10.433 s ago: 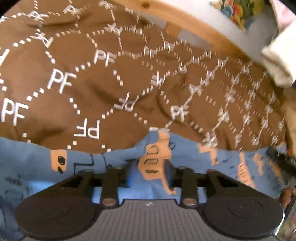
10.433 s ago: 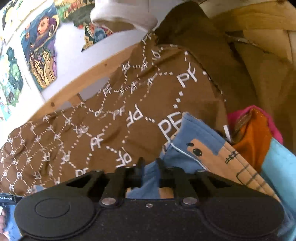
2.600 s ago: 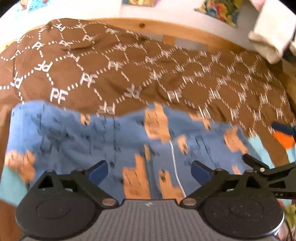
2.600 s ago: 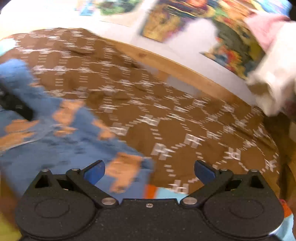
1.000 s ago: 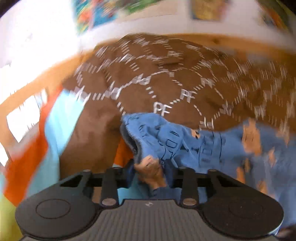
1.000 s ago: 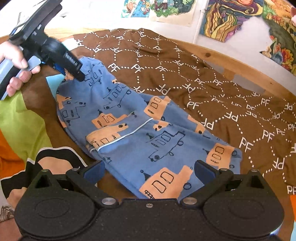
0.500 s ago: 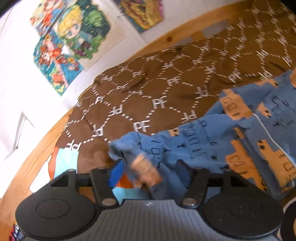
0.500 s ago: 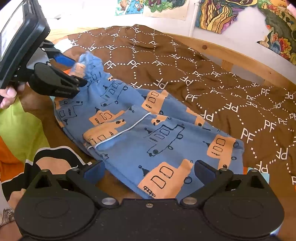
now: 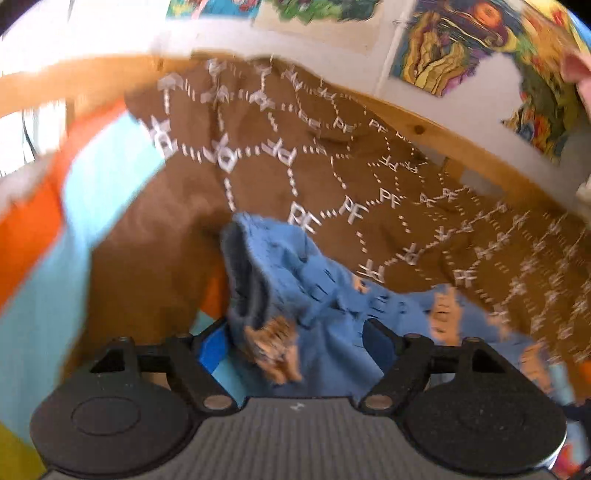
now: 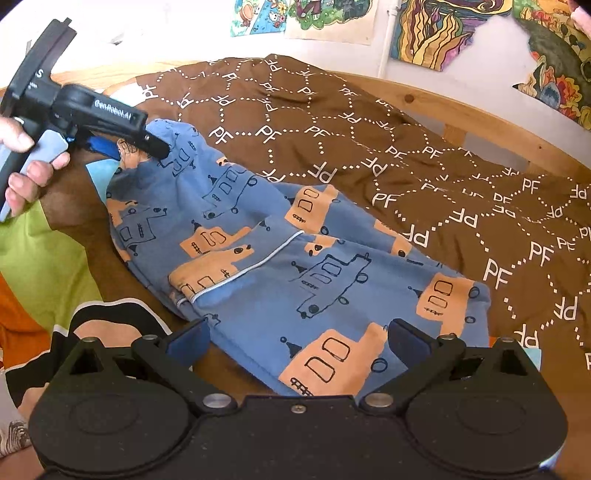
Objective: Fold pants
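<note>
Blue pants (image 10: 295,258) printed with orange houses and line-drawn cars lie folded lengthwise on the brown blanket (image 10: 406,147). Their far left end (image 9: 314,295) is bunched and slightly raised. My left gripper (image 9: 294,341) is at that end and its jaws are opening. The cloth hangs loose between the blue pads (image 9: 212,343), which do not press on it. In the right wrist view the left gripper (image 10: 147,144) reaches in from the upper left, held by a hand (image 10: 22,166). My right gripper (image 10: 297,339) stands open over the pants' near right end, holding nothing.
A wooden bed frame (image 10: 480,122) runs along the far side under a wall with colourful posters (image 10: 424,29). A green, orange and light-blue sheet (image 10: 40,251) covers the left part of the bed. The left wrist view is blurred by motion.
The left gripper's jaws went from shut on the pants' end to wide apart, and its view swung and rolled. The right gripper has kept still.
</note>
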`<state>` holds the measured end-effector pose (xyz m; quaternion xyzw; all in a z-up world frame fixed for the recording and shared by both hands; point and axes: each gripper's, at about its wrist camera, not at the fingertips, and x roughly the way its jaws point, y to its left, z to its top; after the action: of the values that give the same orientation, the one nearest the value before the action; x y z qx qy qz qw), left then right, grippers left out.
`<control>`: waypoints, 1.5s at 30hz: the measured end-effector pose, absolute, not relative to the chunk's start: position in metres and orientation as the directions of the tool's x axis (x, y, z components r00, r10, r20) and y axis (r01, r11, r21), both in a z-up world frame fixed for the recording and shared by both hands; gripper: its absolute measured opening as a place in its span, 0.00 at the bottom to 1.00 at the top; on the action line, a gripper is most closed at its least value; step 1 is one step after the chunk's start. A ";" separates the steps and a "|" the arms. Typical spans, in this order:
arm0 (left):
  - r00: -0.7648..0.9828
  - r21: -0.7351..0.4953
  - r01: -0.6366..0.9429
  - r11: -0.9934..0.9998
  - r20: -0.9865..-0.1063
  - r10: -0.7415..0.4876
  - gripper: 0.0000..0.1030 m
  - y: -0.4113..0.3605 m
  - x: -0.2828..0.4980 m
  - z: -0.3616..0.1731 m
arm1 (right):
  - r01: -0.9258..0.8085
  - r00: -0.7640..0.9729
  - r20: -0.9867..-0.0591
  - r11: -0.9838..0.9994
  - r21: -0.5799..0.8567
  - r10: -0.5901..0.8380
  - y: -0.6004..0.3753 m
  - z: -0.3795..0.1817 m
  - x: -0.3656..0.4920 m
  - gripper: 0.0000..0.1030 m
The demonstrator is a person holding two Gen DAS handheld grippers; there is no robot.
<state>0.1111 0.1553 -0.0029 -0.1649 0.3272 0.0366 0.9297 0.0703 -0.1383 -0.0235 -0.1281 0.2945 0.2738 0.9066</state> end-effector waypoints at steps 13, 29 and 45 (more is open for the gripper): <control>0.759 -0.480 -0.336 0.810 -0.648 -0.069 0.21 0.201 0.121 -0.012 | -0.501 0.678 -0.643 0.864 -0.050 0.356 -0.105 -0.027 0.102 0.99; 0.832 -0.413 -0.006 0.911 -0.506 -0.225 0.18 0.111 0.110 0.062 | -0.402 0.733 -0.545 0.906 0.135 0.407 -0.192 0.014 0.110 0.99; 0.656 -0.072 0.466 0.882 -0.641 -0.399 0.62 -0.091 0.122 0.024 | -0.124 0.809 -0.479 0.896 0.426 0.340 -0.315 0.019 0.131 0.99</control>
<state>0.1216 -0.0908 0.0243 0.0493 0.3398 -0.2381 0.9085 0.1309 -0.3147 0.0192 0.1908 0.2827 0.1245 0.9317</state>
